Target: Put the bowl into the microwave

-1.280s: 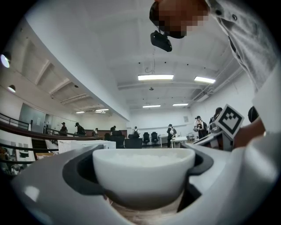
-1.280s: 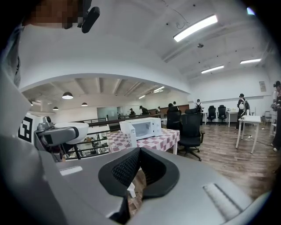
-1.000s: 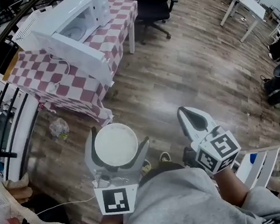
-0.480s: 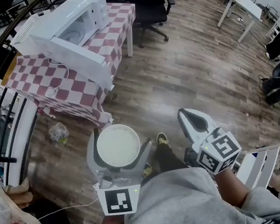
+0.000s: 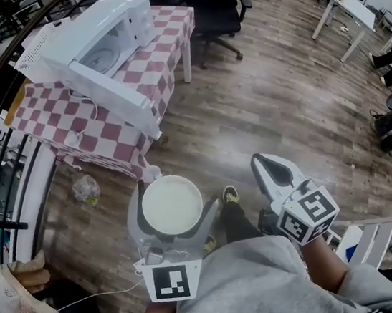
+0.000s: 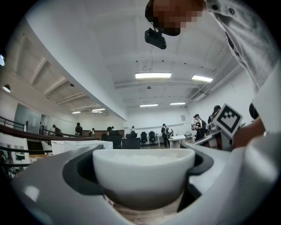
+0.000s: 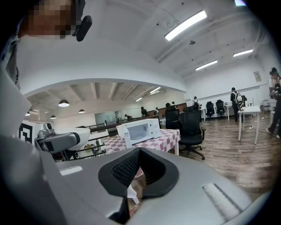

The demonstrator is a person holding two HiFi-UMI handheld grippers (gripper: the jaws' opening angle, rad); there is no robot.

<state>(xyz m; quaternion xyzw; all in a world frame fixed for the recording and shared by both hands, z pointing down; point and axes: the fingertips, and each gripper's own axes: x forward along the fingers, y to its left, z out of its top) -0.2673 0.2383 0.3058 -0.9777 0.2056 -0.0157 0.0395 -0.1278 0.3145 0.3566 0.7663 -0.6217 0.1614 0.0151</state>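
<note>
Left gripper (image 5: 171, 193) clamps white bowl (image 6: 143, 173) at its sides; the bowl's base is hidden below the jaws. Right gripper (image 7: 135, 178) is closed and empty. Microwave (image 5: 103, 38), door open, sits well apart on the checked table (image 5: 68, 119).

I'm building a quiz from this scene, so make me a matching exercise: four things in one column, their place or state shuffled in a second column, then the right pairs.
Things
1. bowl
2. microwave
3. right gripper
4. office chair

Places or states
A. jaws together, holding nothing
B. on the wooden floor, beside the checkered table
C. held in the left gripper
D. on the checkered table, door open

Pairs: 1-C, 2-D, 3-A, 4-B
</note>
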